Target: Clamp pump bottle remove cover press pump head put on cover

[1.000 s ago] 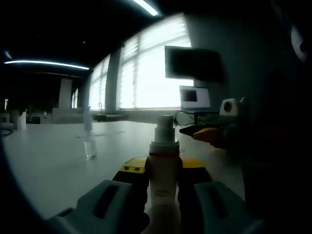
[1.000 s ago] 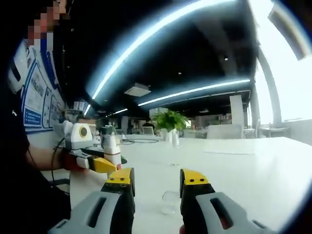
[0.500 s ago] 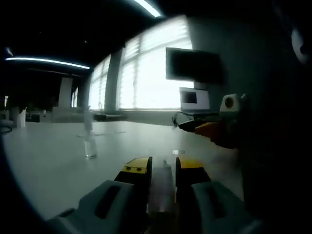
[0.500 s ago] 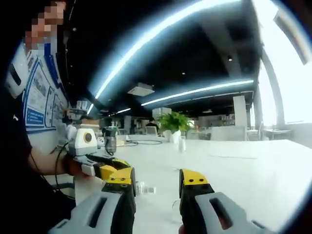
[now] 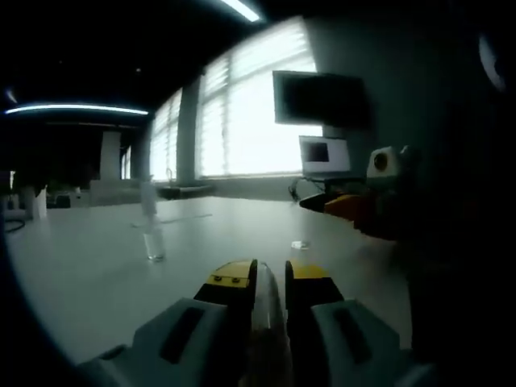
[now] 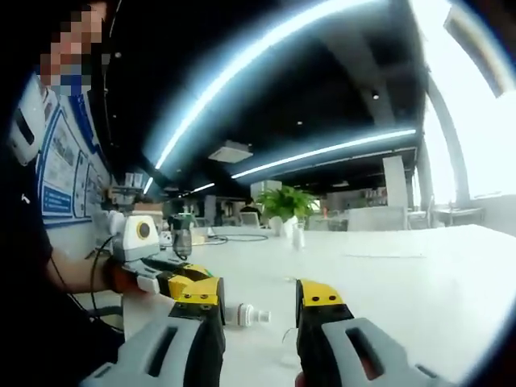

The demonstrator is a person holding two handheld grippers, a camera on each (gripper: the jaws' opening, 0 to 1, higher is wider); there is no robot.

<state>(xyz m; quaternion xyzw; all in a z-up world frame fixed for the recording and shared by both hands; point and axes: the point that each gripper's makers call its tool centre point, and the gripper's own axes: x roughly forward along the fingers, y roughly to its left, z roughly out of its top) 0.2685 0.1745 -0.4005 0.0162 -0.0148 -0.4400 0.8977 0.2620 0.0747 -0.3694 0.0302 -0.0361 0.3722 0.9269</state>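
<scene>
Right gripper view: pump bottle (image 6: pixel 242 314) lies half-hidden behind parted jaws; left jaws nearly closed, contents unclear.

- The pump bottle (image 6: pixel 243 314) lay on its side on the table (image 6: pixel 403 274), just beyond the right gripper (image 6: pixel 260 300), toward its left jaw.
- The left gripper (image 6: pixel 181 277) hung left of the bottle, near it.
- A potted plant (image 6: pixel 284 205) stood far back on the table.
- In the left gripper view, a clear container (image 5: pixel 154 243) stood left and farther off; a small cover (image 5: pixel 300 244) lay right, beyond the left gripper (image 5: pixel 269 276).
</scene>
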